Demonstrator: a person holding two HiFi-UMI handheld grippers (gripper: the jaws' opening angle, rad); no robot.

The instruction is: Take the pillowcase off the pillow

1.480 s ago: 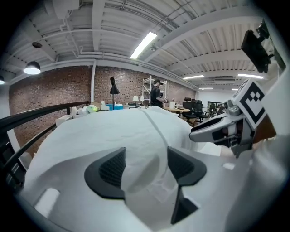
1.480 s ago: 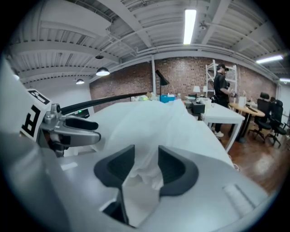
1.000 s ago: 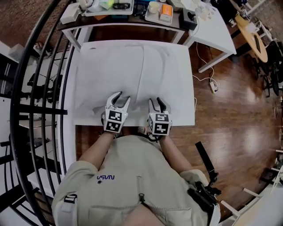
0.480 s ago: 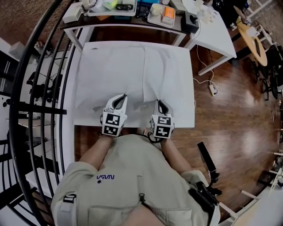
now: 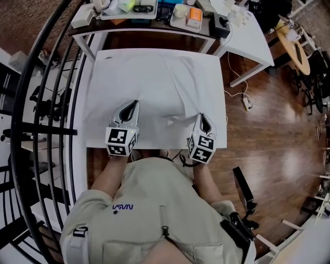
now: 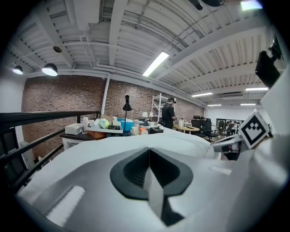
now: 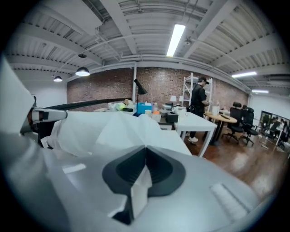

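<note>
A white pillowcase (image 5: 154,77) with the pillow inside lies flat over most of the white table (image 5: 94,142). My left gripper (image 5: 134,104) is at its near left edge, shut on a strip of the white cloth (image 6: 152,190) that shows between its pads. At the near right edge my right gripper (image 5: 202,117) is likewise shut on a fold of the pillowcase (image 7: 136,190). Both sets of jaws have just been closing on the fabric. The cloth rises in a ridge (image 5: 178,111) between the two grippers. I cannot tell pillow from case.
A black railing (image 5: 46,103) runs along the table's left side. A cluttered desk (image 5: 154,10) stands beyond the far end, and another white table (image 5: 250,36) at the back right. Wooden floor (image 5: 273,129) lies to the right. A person (image 7: 198,108) stands far off.
Both grippers went from open to shut on the pillowcase's near edge, then moved apart, left one leftward and right one rightward, lifting the cloth into a ridge.
</note>
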